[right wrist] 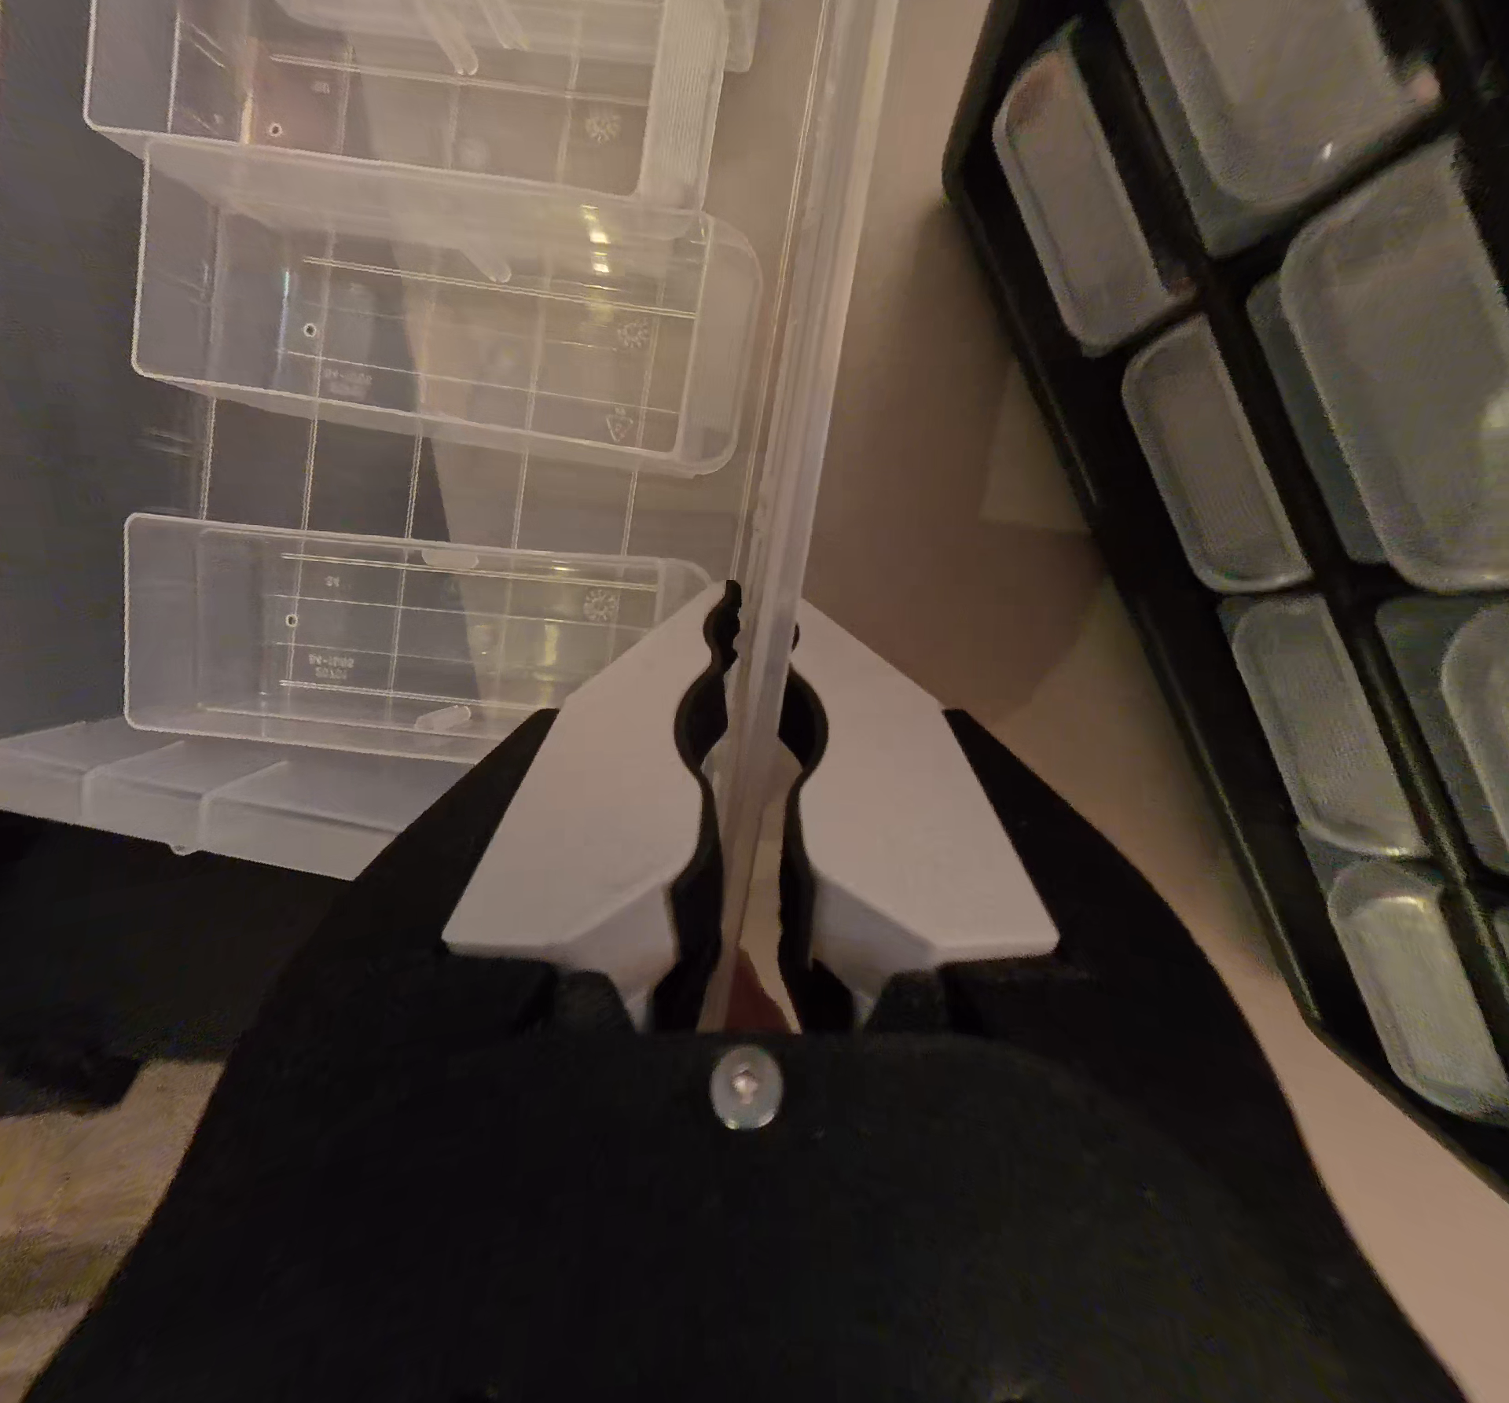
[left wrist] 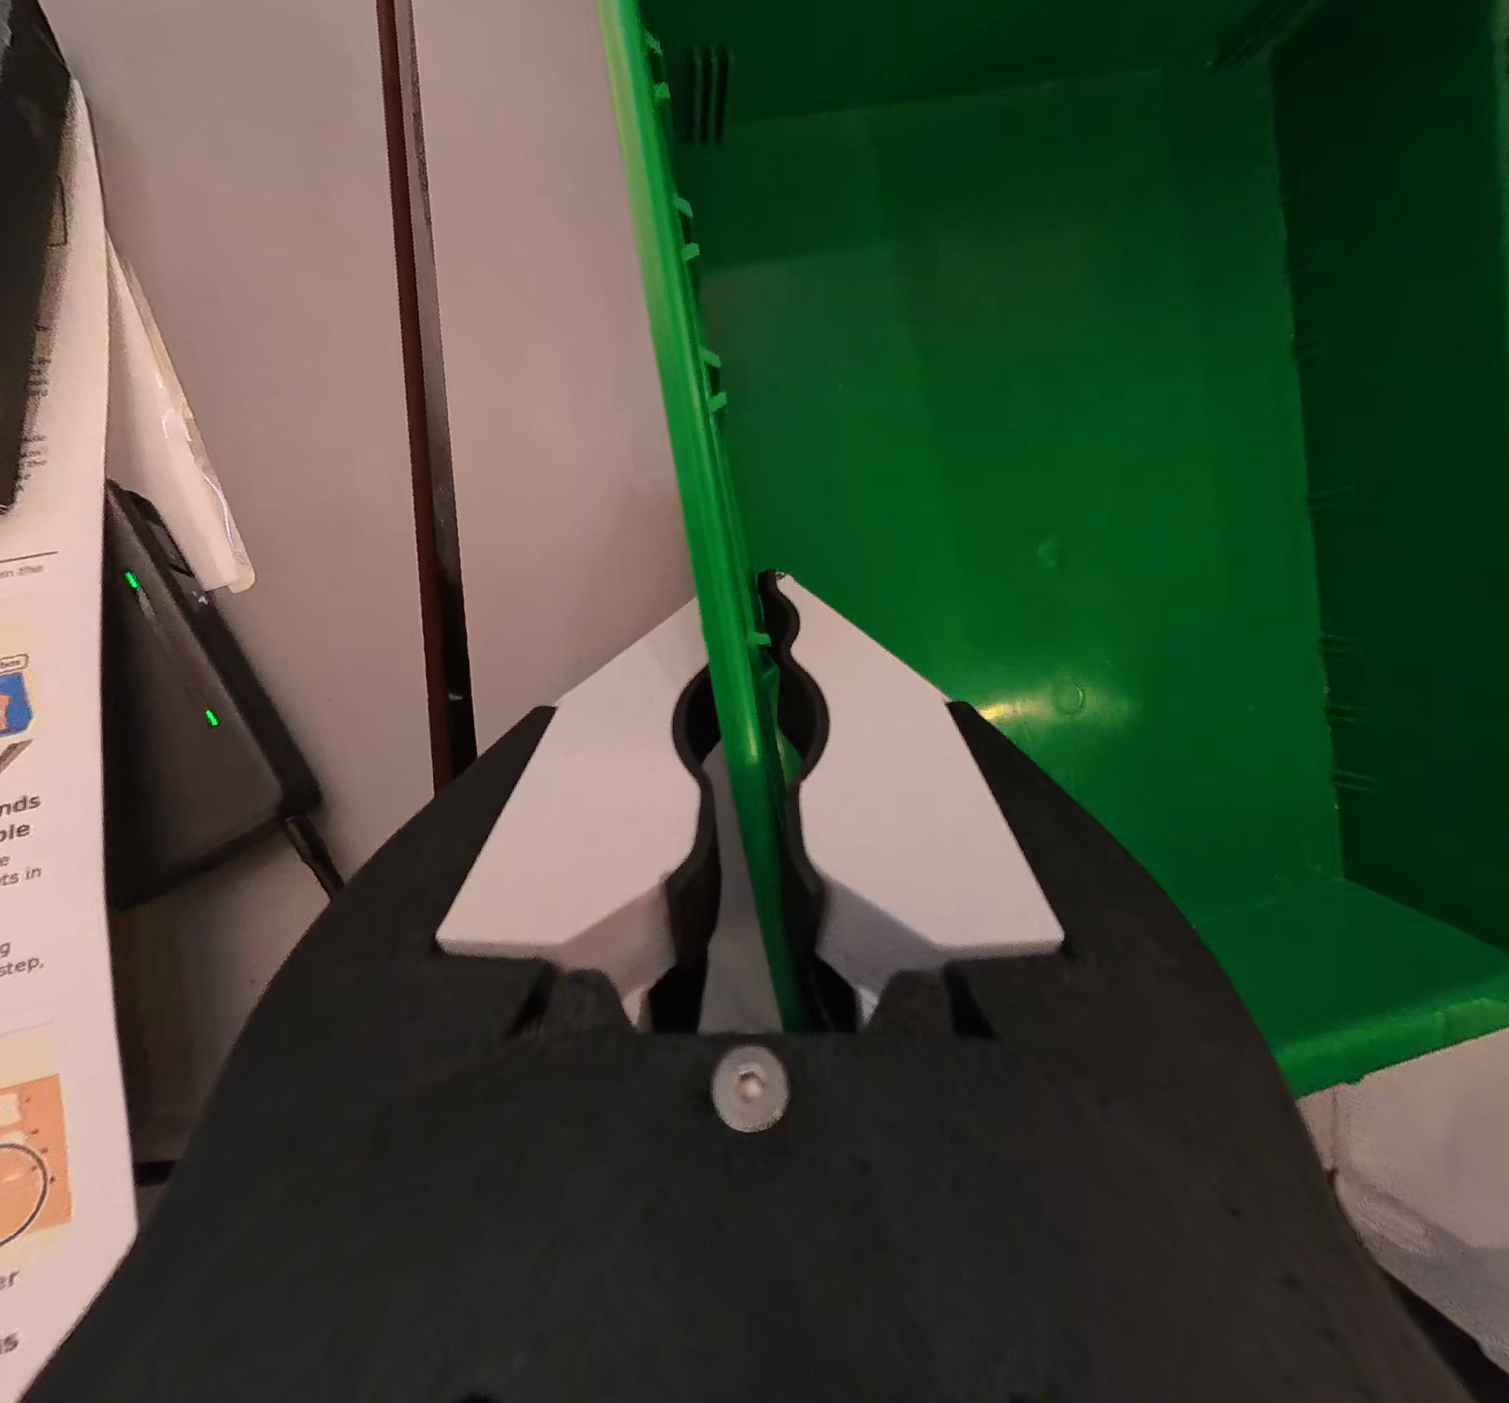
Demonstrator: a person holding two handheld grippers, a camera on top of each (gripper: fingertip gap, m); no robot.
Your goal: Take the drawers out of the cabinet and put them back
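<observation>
Left claw (left wrist: 755, 719) pinches green bin (left wrist: 1021, 425) wall; right claw (right wrist: 755, 719) pinches clear drawer (right wrist: 772, 506) wall. Thin-edge grips risk slipping.

Behind my left cam: plain off-white wall (left wrist: 269, 220), dark vertical trim strip (left wrist: 416, 384) running down it. A white printed box (left wrist: 57, 874) and a black device with green LEDs (left wrist: 188, 710) stand against it. Right cam: beige surface (right wrist: 914, 465), warm dim light.
</observation>
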